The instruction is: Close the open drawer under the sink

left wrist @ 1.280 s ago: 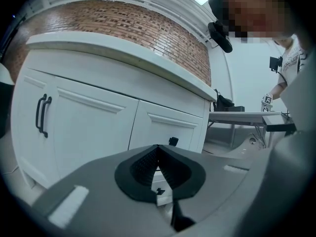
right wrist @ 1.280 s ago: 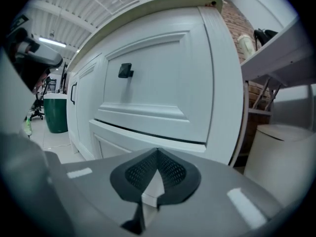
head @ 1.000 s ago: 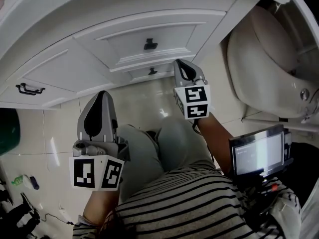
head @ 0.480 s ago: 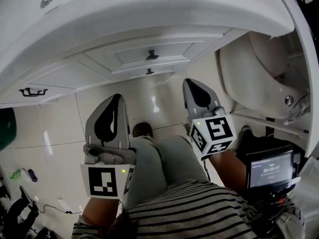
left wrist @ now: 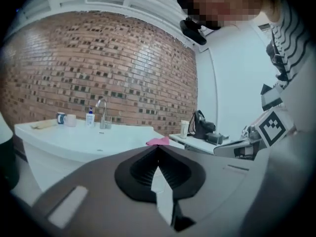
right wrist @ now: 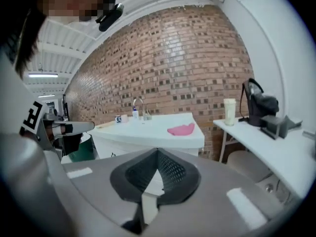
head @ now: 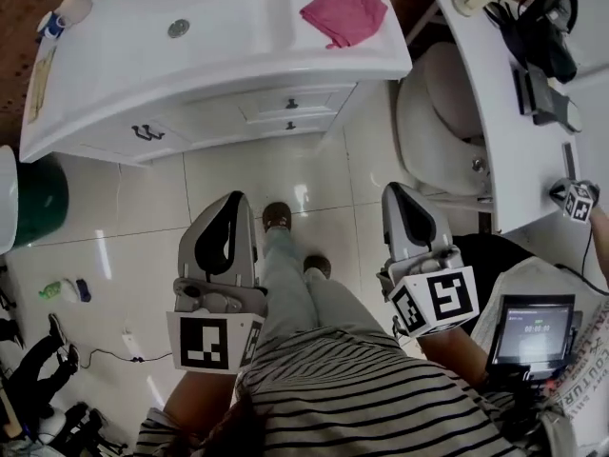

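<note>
1. Holding my left gripper (head: pixel 231 200) and right gripper (head: pixel 396 190) close to my body, each with its jaws pressed together on nothing.
2. Well ahead, the white dark-knobbed drawer (head: pixel 303 104) sits flush under the white ceramic sink counter (head: pixel 238 36).

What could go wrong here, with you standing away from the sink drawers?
1. A black cable lies on the floor to the person's left. A step that way might catch it.
2. The tile floor is shiny and may be slippery.
3. A white seat stands close on the right. The right hand-held gripper, shut and empty, could bump it on the way forward.
</note>
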Demonstrator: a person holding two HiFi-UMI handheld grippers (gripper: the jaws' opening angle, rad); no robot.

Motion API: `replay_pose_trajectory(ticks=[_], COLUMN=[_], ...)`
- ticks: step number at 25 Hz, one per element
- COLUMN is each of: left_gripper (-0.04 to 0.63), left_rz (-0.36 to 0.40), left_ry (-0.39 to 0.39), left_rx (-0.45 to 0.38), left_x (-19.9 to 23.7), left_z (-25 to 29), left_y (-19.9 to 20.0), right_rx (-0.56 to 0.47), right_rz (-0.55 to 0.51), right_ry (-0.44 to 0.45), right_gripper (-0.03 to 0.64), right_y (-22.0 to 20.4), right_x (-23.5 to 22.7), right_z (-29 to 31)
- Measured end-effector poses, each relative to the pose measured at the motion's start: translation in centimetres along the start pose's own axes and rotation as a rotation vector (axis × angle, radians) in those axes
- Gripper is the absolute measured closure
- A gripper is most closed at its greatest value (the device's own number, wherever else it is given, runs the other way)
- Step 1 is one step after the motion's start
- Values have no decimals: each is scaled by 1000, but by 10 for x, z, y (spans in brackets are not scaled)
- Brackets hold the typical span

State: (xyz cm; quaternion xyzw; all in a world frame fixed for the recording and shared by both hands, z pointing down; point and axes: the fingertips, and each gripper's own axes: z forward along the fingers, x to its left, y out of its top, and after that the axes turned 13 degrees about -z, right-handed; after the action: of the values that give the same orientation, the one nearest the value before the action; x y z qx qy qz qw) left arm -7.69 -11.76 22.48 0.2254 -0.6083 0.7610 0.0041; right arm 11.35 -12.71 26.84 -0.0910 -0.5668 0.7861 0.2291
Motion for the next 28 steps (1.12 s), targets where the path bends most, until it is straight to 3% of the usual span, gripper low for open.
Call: replay_pose_trajectory(ticks=[4,9,16,22,28], left_gripper=[580,580,580,580,580], left_rz=[13,11,26,10,-13], left_ry=[47,76,8,-14,6], left_rx=[-39,-78,-95,-88,-113], left_x=[-32,-59,-78,-65,-52], left_z=[-81,-163,-241,-275,-285], left_y=[73,108,108,99,99], right_rx=[-54,-98,-153,-134,-236], right_rz=[-66,-52,-36,-35,-83], right_ry=[9,16,6,3,-17], right_gripper=[617,617,617,617,617], right_y=[69,100,114,120,157], right_x=[14,46,114,165,172], right_z=[-81,-164,-228,-247,-246])
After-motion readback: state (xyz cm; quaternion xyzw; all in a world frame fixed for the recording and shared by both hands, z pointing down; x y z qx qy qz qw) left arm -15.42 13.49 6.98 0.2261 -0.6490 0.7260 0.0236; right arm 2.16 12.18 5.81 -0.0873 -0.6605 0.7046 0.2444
